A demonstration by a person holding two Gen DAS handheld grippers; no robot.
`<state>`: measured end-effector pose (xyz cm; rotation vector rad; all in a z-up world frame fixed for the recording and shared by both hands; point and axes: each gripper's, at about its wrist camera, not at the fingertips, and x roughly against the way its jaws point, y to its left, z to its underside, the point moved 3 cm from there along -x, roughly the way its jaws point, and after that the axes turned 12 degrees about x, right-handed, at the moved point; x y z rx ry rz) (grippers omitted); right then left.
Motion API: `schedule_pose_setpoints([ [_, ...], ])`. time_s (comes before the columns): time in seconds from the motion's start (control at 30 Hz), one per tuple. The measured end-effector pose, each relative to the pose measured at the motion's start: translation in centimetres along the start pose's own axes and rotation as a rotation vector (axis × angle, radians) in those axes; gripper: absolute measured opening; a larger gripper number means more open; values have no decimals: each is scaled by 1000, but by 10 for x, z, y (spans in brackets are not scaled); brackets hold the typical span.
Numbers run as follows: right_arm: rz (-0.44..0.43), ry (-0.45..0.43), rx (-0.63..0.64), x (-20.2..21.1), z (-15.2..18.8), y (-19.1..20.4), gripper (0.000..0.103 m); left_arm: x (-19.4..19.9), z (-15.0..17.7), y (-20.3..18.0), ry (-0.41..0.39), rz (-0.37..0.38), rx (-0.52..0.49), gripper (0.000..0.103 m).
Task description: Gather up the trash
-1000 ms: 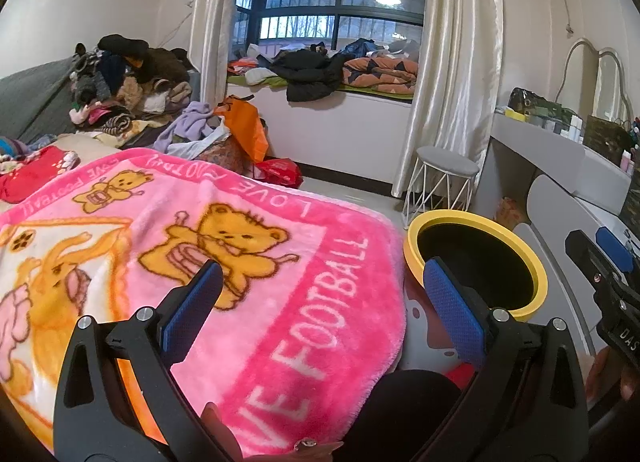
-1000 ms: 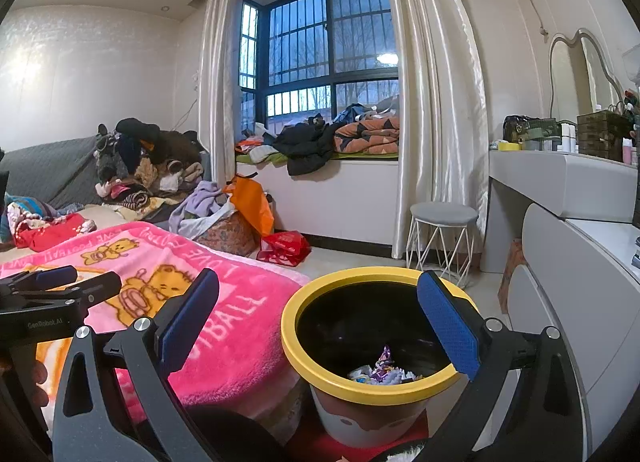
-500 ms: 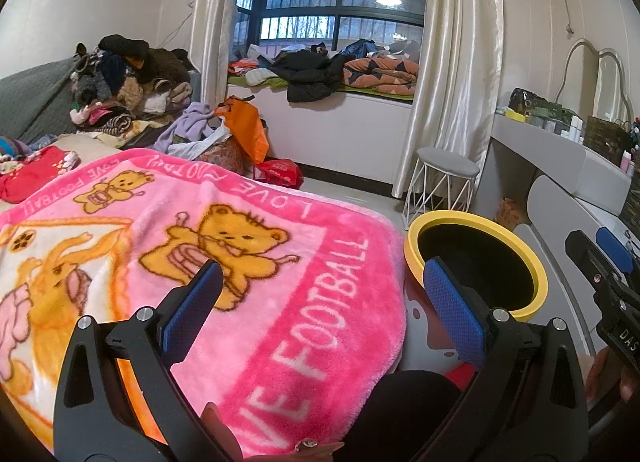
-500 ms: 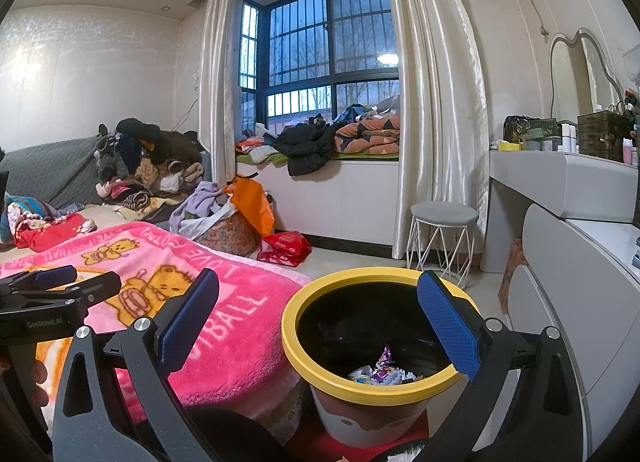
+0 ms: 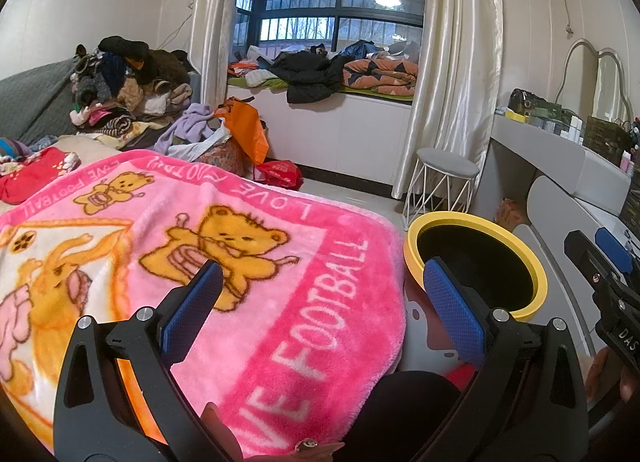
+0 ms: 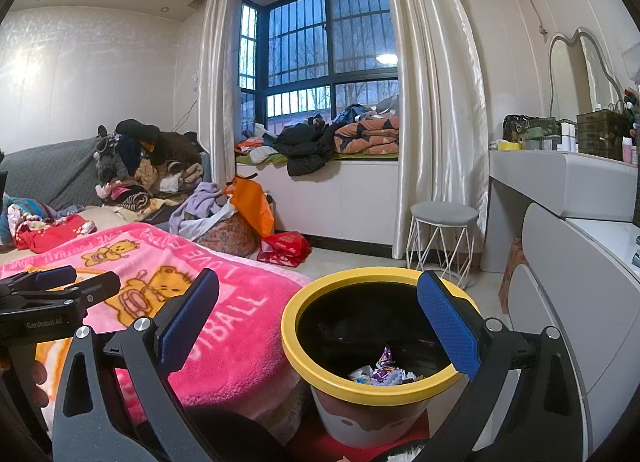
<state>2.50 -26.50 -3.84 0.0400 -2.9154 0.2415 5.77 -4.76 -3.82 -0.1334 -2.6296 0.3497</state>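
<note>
trash [image 6: 380, 372] lies at the bottom of a round bin [image 6: 320, 366], a small heap of crinkled wrappers, one purple and shiny, the rest pale; no long axis can be made out in the crumpled pile. the bin stands upright on the floor with its mouth facing up, just beside the edge of the bed. it has a thick yellow rim, a dark inside and a white outer wall with a cartoon face. in the left wrist view the same bin [image 5: 536, 286] shows only its black interior, the contents hidden.

the right gripper [image 6: 318, 316] hangs above the bin with its jaws spread wide and nothing between them; the blue textured pads [image 6: 448, 326] frame the rim. the left gripper [image 5: 322, 304] is also spread wide and empty, over a fluffy pink blanket [image 5: 280, 302] printed with orange bears and white letters.

beyond, a grey-topped stool [image 6: 444, 213] with white wire legs stands by a satin curtain [image 6: 436, 101], and clothes are heaped on the window ledge [image 6: 360, 189].
</note>
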Motion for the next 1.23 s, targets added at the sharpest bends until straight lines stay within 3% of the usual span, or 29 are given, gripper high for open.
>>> schedule_pose_setpoints([
  [0.5,-6,-2,-12,0,-1,0,97,0,-3,2,1,-28,-2,92],
  [0.7,-73,-11,-16,-12,-22,20,97,2,-12,21,0,-89,80,92],
  [0.83,-257,-41,52,-31,-53,80,97,9,-23,75,-7,-171,201,92],
  [0.87,-294,-47,66,-34,-59,93,97,12,-27,98,-13,-206,238,92],
  [0.97,-522,-31,122,-53,-80,169,97,24,-32,175,-32,-361,331,92],
  [1.07,-824,91,215,-72,-79,284,97,45,-26,277,-32,-562,447,92],
  [1.17,-1018,281,355,-84,-47,395,97,63,-8,370,2,-769,515,92],
  [1.23,-1066,362,440,-87,-23,450,97,68,13,424,62,-905,579,92],
])
